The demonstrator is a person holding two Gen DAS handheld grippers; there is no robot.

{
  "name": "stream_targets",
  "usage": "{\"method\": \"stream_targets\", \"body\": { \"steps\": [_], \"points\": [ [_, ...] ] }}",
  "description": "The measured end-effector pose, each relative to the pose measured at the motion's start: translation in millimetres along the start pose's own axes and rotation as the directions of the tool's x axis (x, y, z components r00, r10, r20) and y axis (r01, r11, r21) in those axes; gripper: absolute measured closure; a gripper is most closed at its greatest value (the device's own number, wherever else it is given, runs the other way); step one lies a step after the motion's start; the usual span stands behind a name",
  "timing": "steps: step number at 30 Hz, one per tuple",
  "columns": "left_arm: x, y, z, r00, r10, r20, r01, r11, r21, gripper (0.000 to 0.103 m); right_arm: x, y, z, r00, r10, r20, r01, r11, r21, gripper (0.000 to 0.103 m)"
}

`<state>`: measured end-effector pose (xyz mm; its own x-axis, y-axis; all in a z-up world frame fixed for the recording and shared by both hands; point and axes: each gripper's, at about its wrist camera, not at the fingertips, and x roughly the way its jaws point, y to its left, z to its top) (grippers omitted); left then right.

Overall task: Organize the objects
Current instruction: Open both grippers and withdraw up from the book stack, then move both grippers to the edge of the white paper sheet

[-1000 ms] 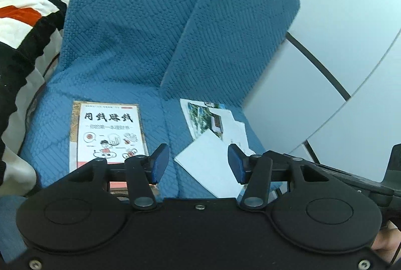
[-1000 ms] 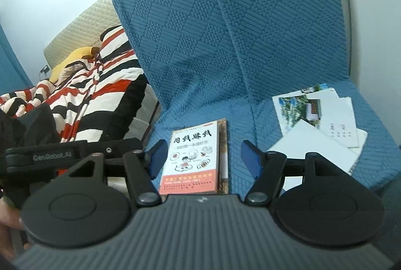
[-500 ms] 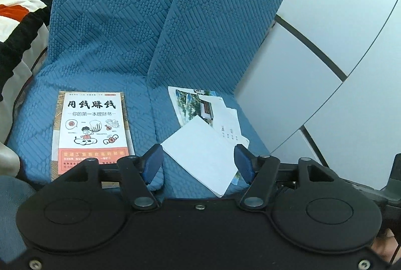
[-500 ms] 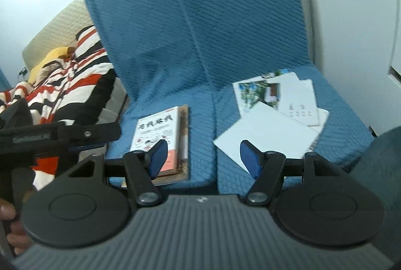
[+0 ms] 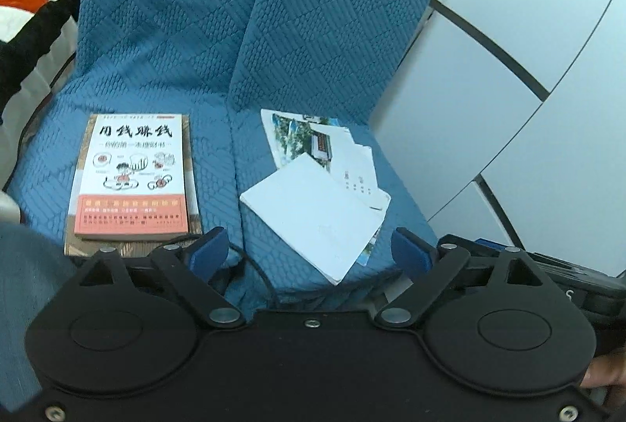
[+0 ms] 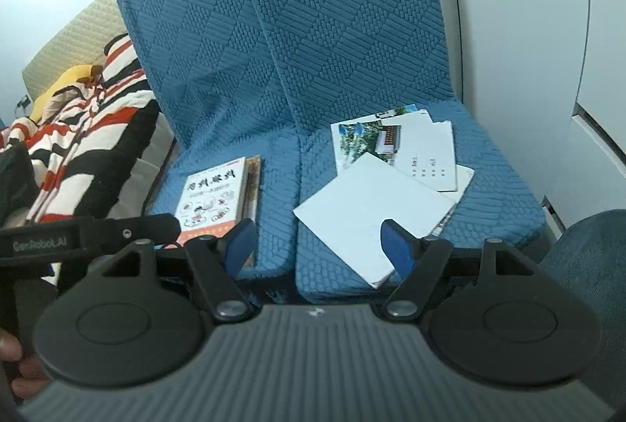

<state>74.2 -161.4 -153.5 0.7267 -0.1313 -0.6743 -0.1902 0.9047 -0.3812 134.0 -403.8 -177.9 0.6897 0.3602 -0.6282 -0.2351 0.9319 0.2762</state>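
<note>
Both my left gripper point(image 5: 309, 251) and right gripper point(image 6: 319, 240) are opening, nothing between them, and I reckon that loose white booklet point(image 5: 313, 212) low centre could slide off the blue seat point(image 5: 407, 210) if nudged.

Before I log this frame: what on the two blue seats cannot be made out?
- Lower book, both views: the white-and-orange book covers it; only edge strips show.
- Papers under the white sheet, both views: their number is unclear.
- Small print on the book cover: blurred.

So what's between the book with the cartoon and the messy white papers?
Only bare blue seat cushion, with the seam between both cushions, separates the book from the papers, in both views.
</note>
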Motion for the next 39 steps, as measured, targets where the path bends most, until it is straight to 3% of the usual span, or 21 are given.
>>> {"method": "stream_targets", "body": {
  "steps": [2, 4, 21, 30, 39],
  "points": [
    [2.0, -1.9, -2.6, 1.000, 0.011, 0.005, -0.011, 1.000, -0.008, 0.010, 1.3, -4.0, -1.2, 1.000, 0.010, -0.012, -0.011, 1.000, -0.015, 0.018],
    [3.8, -2.9, -4.2, 1.000, 0.008, 0.010, -0.008, 1.000, -0.022, 0.009, 3.7, -8.8, -2.3, 0.999, 0.035, -0.018, -0.035, 0.999, -0.013, 0.015],
    [43.3, -1.6, -21.7, 0.997, 0.081, 0.016, -0.080, 0.993, -0.085, 0.003, 37.8, -45.6, -12.3, 0.999, 0.006, -0.053, -0.008, 0.999, -0.046, 0.015],
    [88.3, 13.6, -32.3, 0.996, 0.074, -0.047, -0.081, 0.984, -0.160, 0.003, 86.2, -84.2, -28.4, 0.996, -0.052, -0.072, 0.049, 0.998, -0.039, 0.015],
    [138.8, 18.6, -35.0, 0.991, 0.042, -0.128, -0.068, 0.976, -0.208, 0.006, 140.4, -115.6, -15.3, 0.997, -0.049, -0.066, 0.050, 0.999, 0.013, 0.015]
  ]
}}
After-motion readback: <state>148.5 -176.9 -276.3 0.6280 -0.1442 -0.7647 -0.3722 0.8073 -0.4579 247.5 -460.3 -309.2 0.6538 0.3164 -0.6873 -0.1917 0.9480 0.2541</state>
